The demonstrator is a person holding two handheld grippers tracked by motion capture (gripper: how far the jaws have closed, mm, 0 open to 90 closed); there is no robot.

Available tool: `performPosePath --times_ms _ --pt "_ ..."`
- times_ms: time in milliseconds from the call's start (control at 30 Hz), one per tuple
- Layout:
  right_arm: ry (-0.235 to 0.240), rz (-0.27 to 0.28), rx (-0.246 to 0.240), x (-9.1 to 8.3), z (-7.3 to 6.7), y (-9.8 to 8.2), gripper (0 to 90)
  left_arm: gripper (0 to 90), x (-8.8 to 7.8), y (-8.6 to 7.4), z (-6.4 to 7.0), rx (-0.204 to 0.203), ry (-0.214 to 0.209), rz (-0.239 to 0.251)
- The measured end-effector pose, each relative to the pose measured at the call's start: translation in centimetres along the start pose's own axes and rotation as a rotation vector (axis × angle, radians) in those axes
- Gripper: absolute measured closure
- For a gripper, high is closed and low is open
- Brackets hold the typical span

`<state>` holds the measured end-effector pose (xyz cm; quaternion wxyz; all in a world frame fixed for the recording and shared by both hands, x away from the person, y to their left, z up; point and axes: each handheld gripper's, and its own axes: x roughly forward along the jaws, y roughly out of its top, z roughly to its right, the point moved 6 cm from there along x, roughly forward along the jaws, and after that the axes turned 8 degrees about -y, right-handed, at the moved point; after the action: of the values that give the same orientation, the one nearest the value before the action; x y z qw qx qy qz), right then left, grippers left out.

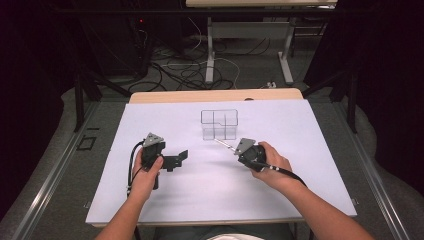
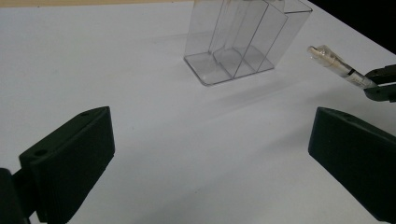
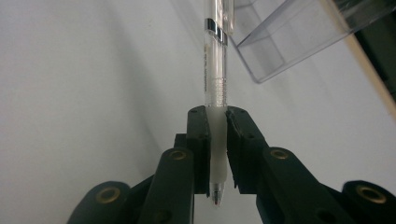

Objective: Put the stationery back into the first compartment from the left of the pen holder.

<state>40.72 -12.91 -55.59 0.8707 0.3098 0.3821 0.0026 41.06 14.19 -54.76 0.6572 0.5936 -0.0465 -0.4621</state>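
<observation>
Cable-strewn grey floor (image 1: 235,65), dark surroundings

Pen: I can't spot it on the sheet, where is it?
The pen is clamped in the right gripper, held above the white sheet right of centre, its free end pointing at the clear organizer.

A clear pen (image 3: 215,79) sits pinched just beside an upright, clear divided organizer (image 1: 219,124).

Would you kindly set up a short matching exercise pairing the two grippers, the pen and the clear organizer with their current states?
Things:
1. left gripper
2. right gripper
3. pen
4. clear organizer

States:
A. stands empty on the white table cover
B. jaws wide apart, holding nothing
C. clamped between two jaws, off the table
D. jaws closed on something

Pairs: 1-B, 2-D, 3-C, 4-A
</observation>
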Motion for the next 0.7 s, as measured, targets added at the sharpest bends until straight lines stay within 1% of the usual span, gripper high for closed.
performPosePath --times_ms 33,100,233,267,300,333,367,433,467,500,533,567,600,633,667,700 --pt "-0.017 0.01 -0.025 -0.1 -0.1 0.0 79.8 0.7 0.0 0.0 0.0 0.0 -0.002 -0.002" --pt "-0.054 0.036 -0.104 -0.4 -0.1 0.0 79.8 1.1 0.0 0.0 0.0 -0.002 -0.007 -0.007" --pt "-0.108 0.087 -0.195 -0.8 -0.5 0.1 79.8 2.6 0.0 0.0 0.1 0.002 -0.016 -0.009" --pt "-0.118 0.091 -0.213 -0.9 -0.6 0.0 79.8 2.8 0.0 0.0 0.0 0.011 -0.014 -0.013" --pt "-0.13 0.1 -0.244 -0.9 -0.6 0.0 79.8 3.1 0.0 0.0 0.1 0.006 -0.018 -0.013" --pt "-0.145 0.112 -0.275 -1.0 -0.8 -0.1 79.7 3.2 -0.1 0.0 0.0 0.01 -0.019 -0.015" --pt "-0.156 0.116 -0.317 -1.0 -0.8 -0.1 79.7 3.5 0.0 0.0 0.1 0.003 -0.024 -0.01" --pt "-0.193 0.159 -0.377 -1.0 -1.2 -0.1 79.7 4.9 -0.1 0.1 0.1 0.0 -0.029 -0.02" --pt "-0.192 0.161 -0.4 -1.0 -1.3 -0.1 79.7 5.3 -0.1 0.1 0.1 -0.003 -0.03 -0.014" --pt "-0.196 0.17 -0.434 -1.1 -1.5 -0.1 79.7 5.7 -0.2 0.2 0.1 0.001 -0.035 -0.015" --pt "-0.204 0.183 -0.444 -1.1 -1.7 -0.1 79.7 6.0 -0.2 0.2 0.1 -0.001 -0.036 -0.018" --pt "-0.207 0.189 -0.45 -1.1 -1.9 -0.1 79.7 6.2 -0.3 0.2 0.0 0.005 -0.036 -0.02" --pt "-0.217 0.183 -0.471 -1.4 -2.1 -0.1 79.7 6.2 -0.3 0.3 0.0 0.003 -0.038 -0.021" --pt "-0.218 0.209 -0.493 -1.3 -2.2 0.0 79.7 6.2 -0.3 0.3 0.0 -0.005 -0.039 -0.021" --pt "-0.226 0.224 -0.499 -1.5 -2.4 0.1 79.7 6.2 -0.4 0.3 -0.1 0.001 -0.038 -0.023" --pt "-0.229 0.245 -0.529 -1.7 -2.5 0.3 79.7 6.2 -0.4 0.3 -0.1 -0.001 -0.036 -0.024"
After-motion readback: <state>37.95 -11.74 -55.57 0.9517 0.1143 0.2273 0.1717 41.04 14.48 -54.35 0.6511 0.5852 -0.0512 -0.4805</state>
